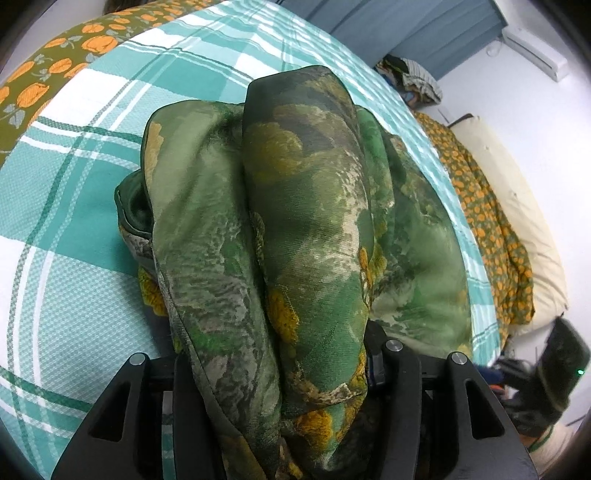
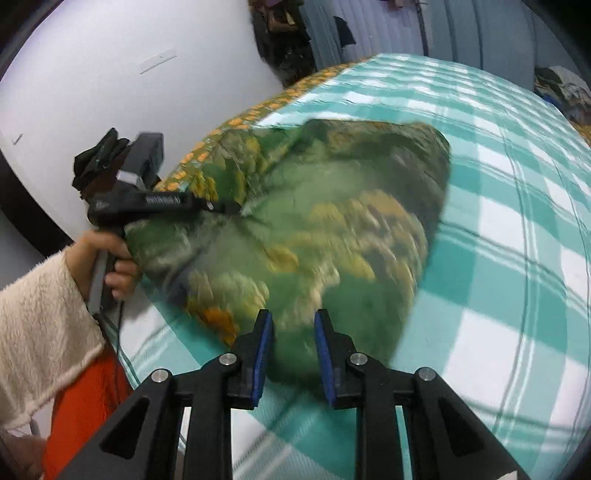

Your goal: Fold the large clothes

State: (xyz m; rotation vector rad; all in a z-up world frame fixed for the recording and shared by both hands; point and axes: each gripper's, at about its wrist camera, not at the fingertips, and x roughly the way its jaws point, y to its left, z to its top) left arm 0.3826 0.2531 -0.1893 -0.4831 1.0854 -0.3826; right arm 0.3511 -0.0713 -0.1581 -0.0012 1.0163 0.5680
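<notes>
One green garment [image 2: 332, 221], long axis along left claw [image 1: 280, 369]; bunched.

Garment [image 1: 295, 206]: thin silky cloth, slight sheen. Bedspread [image 1: 74, 229]: coarse woven cotton. Sleeve [image 2: 40, 314]: fuzzy fleece.

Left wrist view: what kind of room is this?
Most likely a bedroom at home. The green patterned garment lies on a bed with a teal plaid cover, a cream pillow sits at the bedside, and clothes are piled by a blue curtain.
</notes>
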